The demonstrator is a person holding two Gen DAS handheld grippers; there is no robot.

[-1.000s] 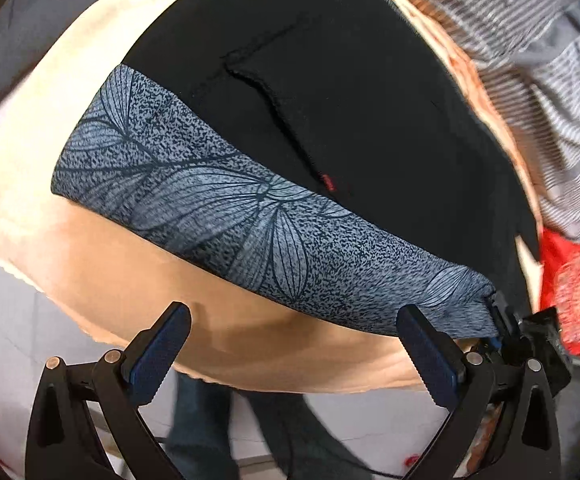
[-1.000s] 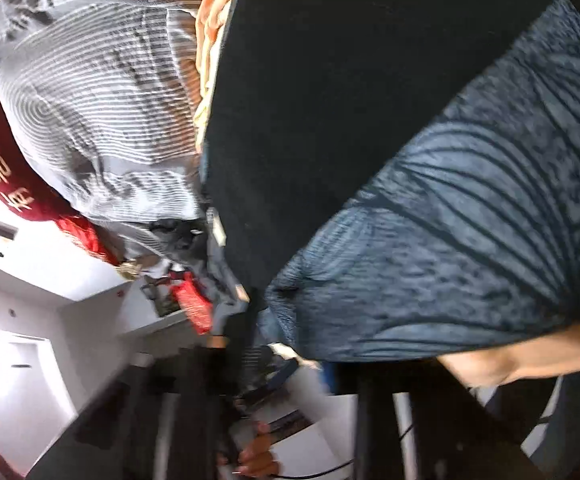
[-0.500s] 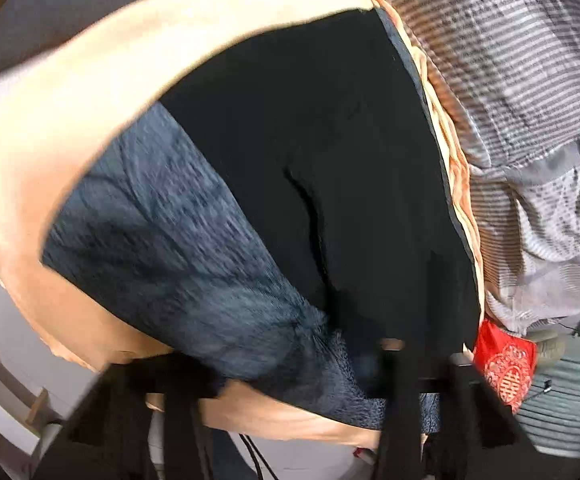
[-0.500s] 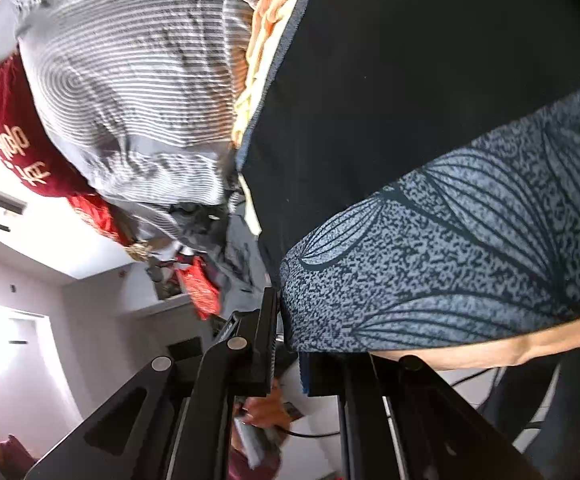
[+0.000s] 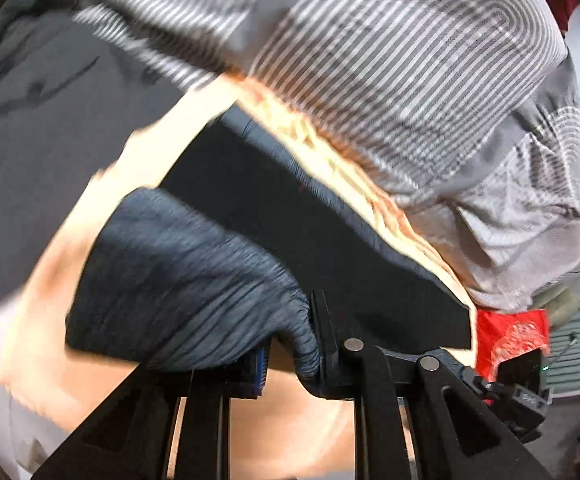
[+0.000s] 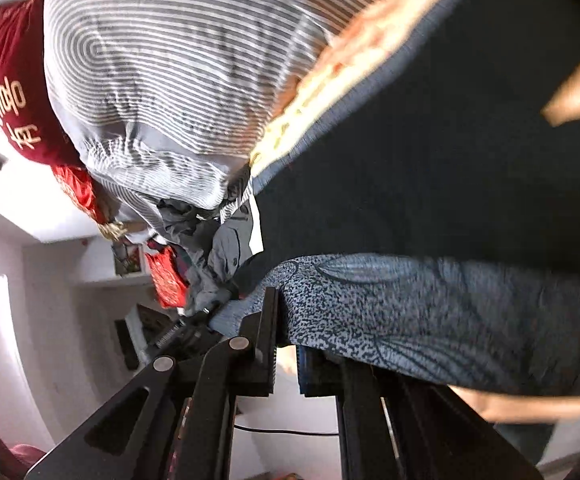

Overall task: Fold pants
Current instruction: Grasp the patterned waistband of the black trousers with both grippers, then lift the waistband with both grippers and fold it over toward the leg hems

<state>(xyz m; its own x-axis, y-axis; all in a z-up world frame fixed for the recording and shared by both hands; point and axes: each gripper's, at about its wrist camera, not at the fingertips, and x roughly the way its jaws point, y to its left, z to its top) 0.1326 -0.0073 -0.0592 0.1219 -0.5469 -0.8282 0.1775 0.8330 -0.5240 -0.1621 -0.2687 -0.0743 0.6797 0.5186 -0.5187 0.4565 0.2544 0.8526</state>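
Black pants with a grey-blue leaf-patterned waistband lie on a peach blanket. My left gripper is shut on the waistband, which bunches between its fingers and lifts off the blanket. In the right wrist view the same waistband stretches to the right, and my right gripper is shut on its other end. The black pants hang from the raised band and reach back toward the bedding.
A grey and white striped duvet is piled just behind the pants. A red cushion and a red bag lie beyond it. A grey sheet covers the bed to the left. White room walls show lower left in the right wrist view.
My left gripper went from wide open in front of the waistband to shut on it, and lifted it. My right gripper stayed shut on the other end and rose too.
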